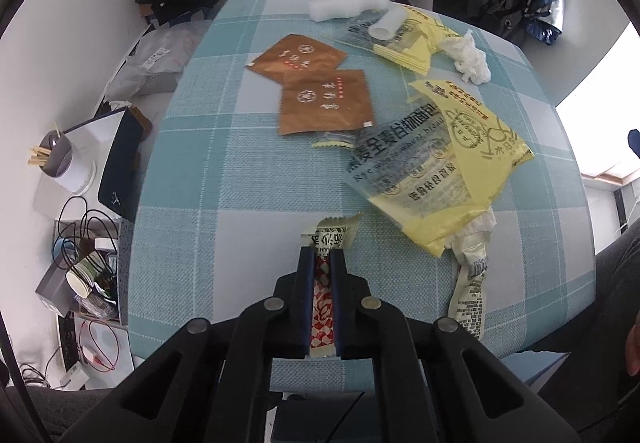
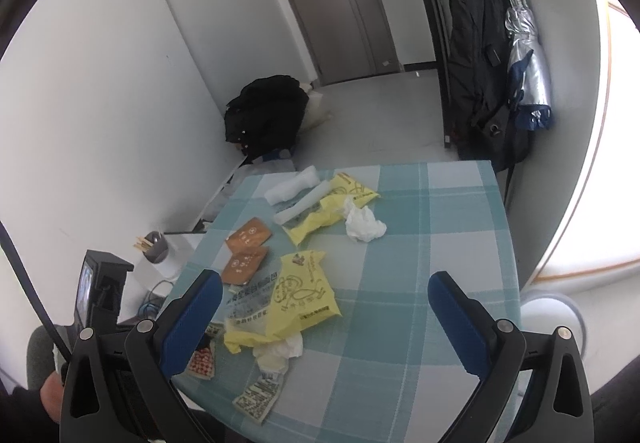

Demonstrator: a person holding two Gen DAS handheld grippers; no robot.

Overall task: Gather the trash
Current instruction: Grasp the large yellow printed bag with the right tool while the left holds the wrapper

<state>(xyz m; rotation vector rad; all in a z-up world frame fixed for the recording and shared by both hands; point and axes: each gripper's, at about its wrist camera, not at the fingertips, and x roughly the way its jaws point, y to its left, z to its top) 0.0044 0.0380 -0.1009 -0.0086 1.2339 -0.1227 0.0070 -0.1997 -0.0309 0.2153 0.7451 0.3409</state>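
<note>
Clamped in my left hand-held gripper is a red-checked sachet; my right hand-held gripper gapes wide above the teal plaid table, a brown door at frame top.

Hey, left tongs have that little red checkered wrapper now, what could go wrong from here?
1. The left tongs pinch the red checkered wrapper along its thin length; the loose top end flops free, so it may slip out when lifted.
2. The big yellow bread bag lies close by on the table, over a crumpled white wrapper; a sideways swing might drag them.
3. The right tongs hang open and hold nothing.
</note>
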